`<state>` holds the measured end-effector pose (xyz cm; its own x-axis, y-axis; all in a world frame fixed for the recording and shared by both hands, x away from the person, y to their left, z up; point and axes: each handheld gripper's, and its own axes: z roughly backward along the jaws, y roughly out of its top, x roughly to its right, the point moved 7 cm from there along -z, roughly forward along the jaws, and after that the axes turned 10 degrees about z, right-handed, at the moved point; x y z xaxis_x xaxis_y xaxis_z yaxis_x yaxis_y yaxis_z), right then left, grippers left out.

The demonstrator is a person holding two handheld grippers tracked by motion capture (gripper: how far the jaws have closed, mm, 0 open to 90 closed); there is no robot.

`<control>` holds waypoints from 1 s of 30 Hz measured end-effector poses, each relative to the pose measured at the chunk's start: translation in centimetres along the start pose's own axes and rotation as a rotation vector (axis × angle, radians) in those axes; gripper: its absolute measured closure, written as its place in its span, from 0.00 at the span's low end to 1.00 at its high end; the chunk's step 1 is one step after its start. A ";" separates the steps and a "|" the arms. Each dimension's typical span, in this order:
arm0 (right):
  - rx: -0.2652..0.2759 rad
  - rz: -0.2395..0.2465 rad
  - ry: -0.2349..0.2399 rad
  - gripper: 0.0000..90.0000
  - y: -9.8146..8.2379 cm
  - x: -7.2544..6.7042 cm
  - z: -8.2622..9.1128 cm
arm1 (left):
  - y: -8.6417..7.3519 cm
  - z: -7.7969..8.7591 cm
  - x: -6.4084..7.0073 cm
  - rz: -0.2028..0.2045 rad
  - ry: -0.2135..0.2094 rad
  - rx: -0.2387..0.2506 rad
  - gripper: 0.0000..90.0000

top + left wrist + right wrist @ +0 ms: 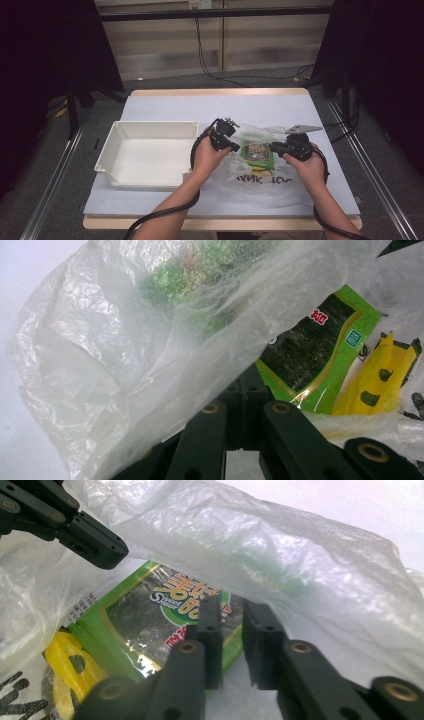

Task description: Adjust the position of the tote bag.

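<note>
A clear plastic bag [260, 179] lies on the table with a green snack packet [256, 152] and a yellow item [377, 380] inside. My left gripper [231, 145] is at the bag's left rim; in the left gripper view its jaws [245, 382] are pressed together on the edge of the bag's film [125, 340], with the green packet [315, 355] beyond. My right gripper [277, 148] is at the bag's right side. Its jaws [232, 605] stand a narrow gap apart at the rim of the upper film [300, 565], over the packet [150, 615]. The left gripper [75, 527] shows opposite it.
A white plastic bin [115, 145] stands empty on the pale blue table cover [225, 105], just left of my left hand. Black print marks the bag's near part [262, 179]. Cables trail from both grippers toward the table's front edge.
</note>
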<state>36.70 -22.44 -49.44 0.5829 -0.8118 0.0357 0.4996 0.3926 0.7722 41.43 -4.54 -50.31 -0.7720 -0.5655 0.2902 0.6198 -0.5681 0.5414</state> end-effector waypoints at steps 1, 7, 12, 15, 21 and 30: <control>0.002 -0.002 0.001 0.92 0.1 0.0 -0.1 | 0.0 0.0 0.0 0.008 -0.001 0.008 1.00; 0.021 -0.012 0.031 1.00 0.8 -0.4 -0.8 | 0.4 0.4 0.9 -0.010 -0.047 0.034 1.00; 0.015 0.015 0.017 1.00 1.2 -0.7 -1.1 | 0.8 0.8 2.3 -0.043 -0.095 0.059 0.98; 0.014 0.020 0.017 1.00 1.3 -0.7 -1.2 | 1.2 0.9 3.1 -0.061 -0.115 0.068 1.00; 0.014 0.026 0.026 1.00 1.6 -1.0 -1.0 | 1.7 -0.2 2.5 -0.058 -0.079 0.050 1.00; -0.008 0.051 0.034 0.97 1.7 -1.0 0.7 | 2.0 -0.9 0.0 -0.014 0.015 0.033 1.00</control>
<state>36.49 -21.24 -47.68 0.6295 -0.7752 0.0533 0.4735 0.4371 0.7647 42.75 -6.20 -49.90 -0.7781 -0.5668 0.2707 0.6038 -0.5561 0.5712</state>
